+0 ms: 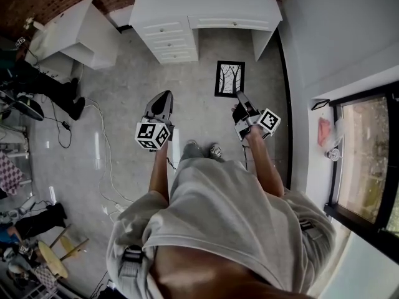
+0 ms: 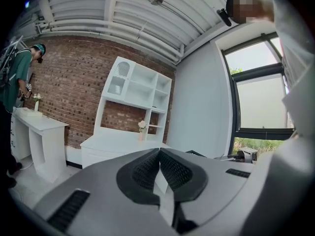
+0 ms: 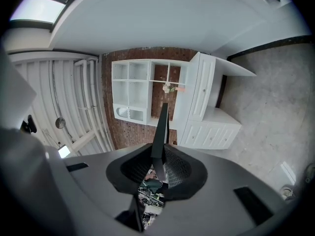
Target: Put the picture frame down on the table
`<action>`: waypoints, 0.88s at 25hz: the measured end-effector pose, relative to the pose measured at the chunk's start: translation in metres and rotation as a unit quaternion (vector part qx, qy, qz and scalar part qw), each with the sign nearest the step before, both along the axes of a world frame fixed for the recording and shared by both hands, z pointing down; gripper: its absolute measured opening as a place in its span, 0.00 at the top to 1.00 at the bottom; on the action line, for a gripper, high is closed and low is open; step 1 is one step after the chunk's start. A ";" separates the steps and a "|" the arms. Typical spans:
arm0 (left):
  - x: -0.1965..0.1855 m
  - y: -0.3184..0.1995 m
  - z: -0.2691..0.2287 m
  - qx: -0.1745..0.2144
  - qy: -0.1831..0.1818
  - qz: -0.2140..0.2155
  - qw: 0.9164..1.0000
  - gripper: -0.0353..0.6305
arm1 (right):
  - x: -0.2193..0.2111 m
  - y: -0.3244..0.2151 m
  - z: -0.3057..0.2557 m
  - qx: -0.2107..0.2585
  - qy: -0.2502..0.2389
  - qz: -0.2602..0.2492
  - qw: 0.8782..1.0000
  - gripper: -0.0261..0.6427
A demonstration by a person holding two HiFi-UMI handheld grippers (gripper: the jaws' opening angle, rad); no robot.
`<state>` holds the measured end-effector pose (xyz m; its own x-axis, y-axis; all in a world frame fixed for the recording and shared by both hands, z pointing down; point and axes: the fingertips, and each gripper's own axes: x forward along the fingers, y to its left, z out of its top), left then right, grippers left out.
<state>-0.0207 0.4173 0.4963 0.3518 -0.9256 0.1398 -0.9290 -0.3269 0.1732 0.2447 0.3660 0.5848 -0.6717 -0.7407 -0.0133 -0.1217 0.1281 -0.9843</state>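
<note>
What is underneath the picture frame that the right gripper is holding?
Only grey floor shows beneath the picture frame, in front of the white desk. The frame itself covers the floor patch directly below it.

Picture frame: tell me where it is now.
In the head view the picture frame is right of centre, clamped by its edge in the right tongs, in front of the white desk.
</note>
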 end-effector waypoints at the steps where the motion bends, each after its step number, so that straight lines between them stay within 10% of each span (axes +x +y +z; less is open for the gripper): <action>1: 0.001 -0.001 0.001 0.000 0.000 -0.001 1.000 0.92 | 0.003 -0.003 0.001 0.000 0.001 0.000 1.000 0.83; 22: -0.015 -0.094 0.020 0.001 0.013 -0.001 1.000 0.92 | -0.014 -0.091 0.012 0.000 0.008 -0.003 1.000 0.83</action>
